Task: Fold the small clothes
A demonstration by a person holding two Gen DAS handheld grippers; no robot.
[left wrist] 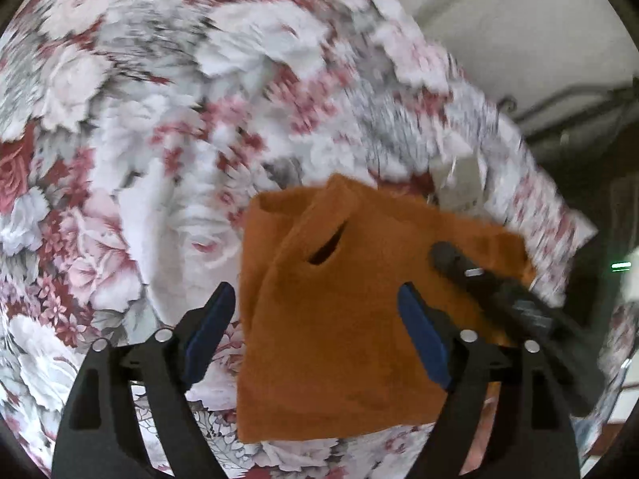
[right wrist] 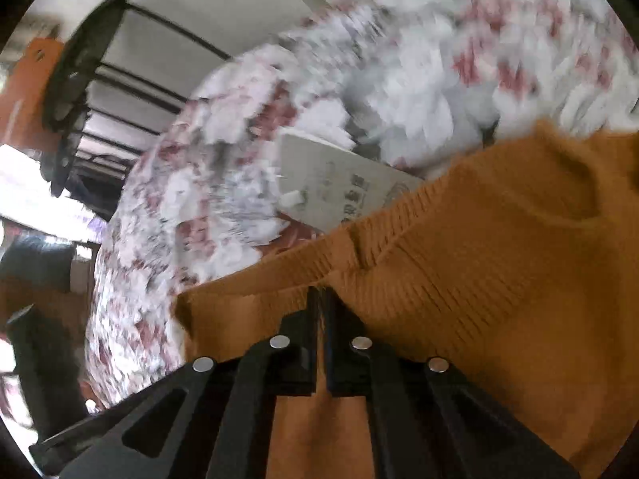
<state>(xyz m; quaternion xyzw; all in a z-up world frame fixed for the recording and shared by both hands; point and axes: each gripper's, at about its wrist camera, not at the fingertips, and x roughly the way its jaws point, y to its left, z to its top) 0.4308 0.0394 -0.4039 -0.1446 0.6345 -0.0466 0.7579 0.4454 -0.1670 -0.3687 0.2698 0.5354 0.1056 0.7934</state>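
Orange ribbed knit garment (left wrist: 339, 339) on floral-print bed (left wrist: 120, 159), left claw (left wrist: 315, 331) spread apart above it, right claw (right wrist: 319, 299) clamped on its edge

Bed covered by floral bedspread (left wrist: 139, 139), red/pink/grey roses on white, motion-blurred. Off-white wall (left wrist: 519, 20) behind it. Black metal bed frame (right wrist: 80, 72) with bars at the bed's edge; bright light behind it, left side of the right wrist view.

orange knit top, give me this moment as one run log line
stage: fold underway | left tool: open above orange knit top | right tool: shut on orange knit top edge | surface: floral bedspread | also: paper tag
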